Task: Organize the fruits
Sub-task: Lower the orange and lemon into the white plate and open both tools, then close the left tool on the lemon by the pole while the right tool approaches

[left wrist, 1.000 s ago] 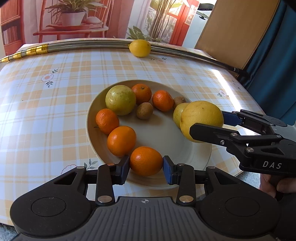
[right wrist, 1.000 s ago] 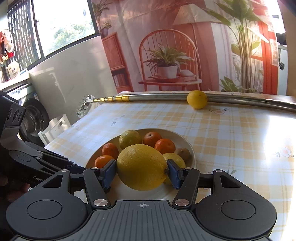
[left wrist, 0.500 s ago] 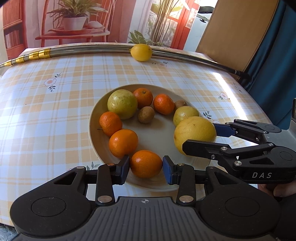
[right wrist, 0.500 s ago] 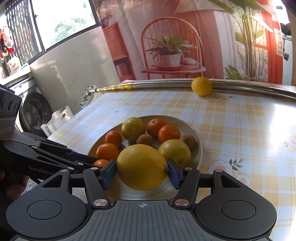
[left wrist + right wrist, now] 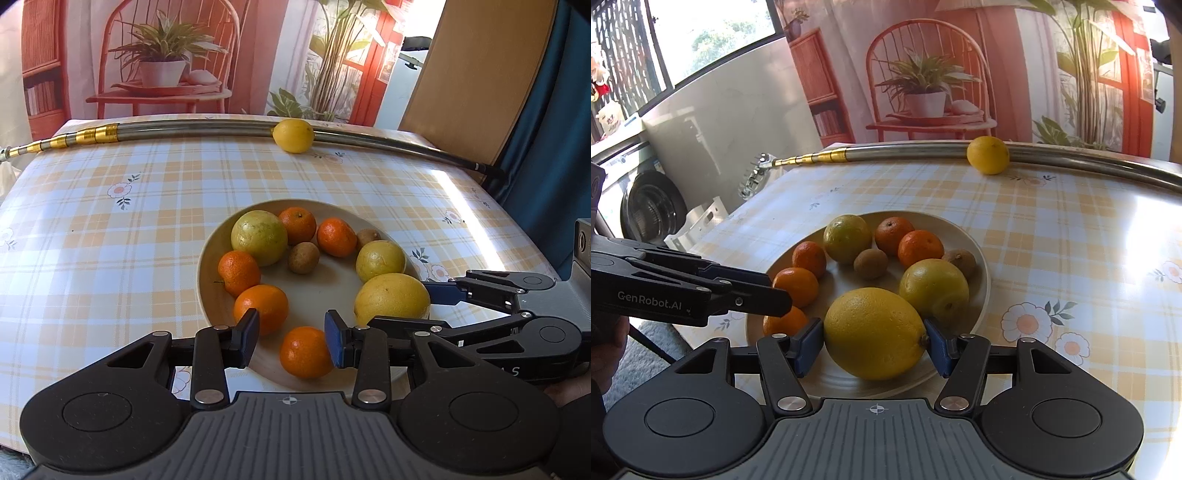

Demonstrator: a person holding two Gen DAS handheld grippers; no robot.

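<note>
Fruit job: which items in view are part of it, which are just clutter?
Job: round beige plate of fruit; large yellow lemon between the right gripper jaws; small orange mandarin at the left gripper; stray yellow lemon.
Clutter: long metal pole; checked tablecloth.

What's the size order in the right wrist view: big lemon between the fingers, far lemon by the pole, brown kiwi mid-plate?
Largest to smallest as they look:
1. Big lemon, though it is nearest the camera, which inflates it.
2. Far lemon, farthest away, so its true size against the big one is unsure.
3. Kiwi.
</note>
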